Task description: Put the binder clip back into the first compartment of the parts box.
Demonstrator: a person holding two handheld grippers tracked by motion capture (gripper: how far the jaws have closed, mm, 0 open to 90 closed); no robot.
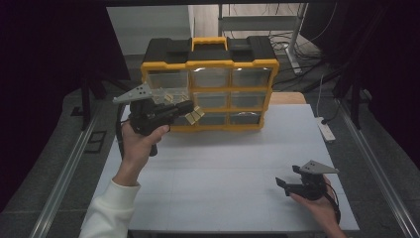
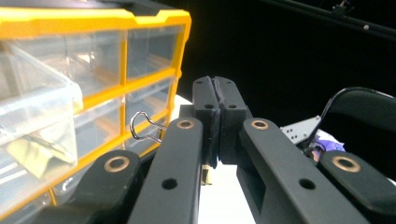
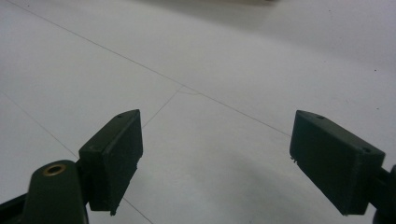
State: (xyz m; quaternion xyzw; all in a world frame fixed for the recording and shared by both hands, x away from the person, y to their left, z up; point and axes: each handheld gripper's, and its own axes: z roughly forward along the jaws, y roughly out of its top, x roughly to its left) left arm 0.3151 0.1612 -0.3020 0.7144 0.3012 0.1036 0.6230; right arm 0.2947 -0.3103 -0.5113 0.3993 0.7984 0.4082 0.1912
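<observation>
1. Item in hand: a small gold-coloured clip (image 1: 196,114) with a wire loop handle (image 2: 147,128). It sits at the tip of the left gripper (image 1: 190,105), raised off the table and just in front of the lower-left drawers of the organizer. In the left gripper view, a brass-coloured sliver shows below the jaws.
2. Handling, as judged: light, stiff sheet metal with a springy wire handle. The metal is smooth, so it may twist or slip between flat pads. It is not fragile. The best hold is across the flat body rather than on the wire loop, which would pivot.
3. Left gripper (image 2: 215,93): jaws pressed together, pad to pad, with the clip apparently pinched at their lower edge. The exact contact is hidden behind the jaw arms.
4. Right gripper (image 1: 287,174): jaws spread wide with nothing between them. It is held low over the near right part of the table, well apart from the work. The right gripper view (image 3: 217,140) confirms bare table between the pads.
5. Organizer (image 1: 230,63): yellow frame, black top with a yellow carry handle, and clear drawers in three columns. One clear drawer (image 2: 37,107) on the left column stands pulled out, with gold-coloured pieces inside.
6. Table (image 1: 223,163): white and matte, with faint seam lines.
7. Markings: no brand, label or writing is legible on the clip, the organizer or either gripper.
</observation>
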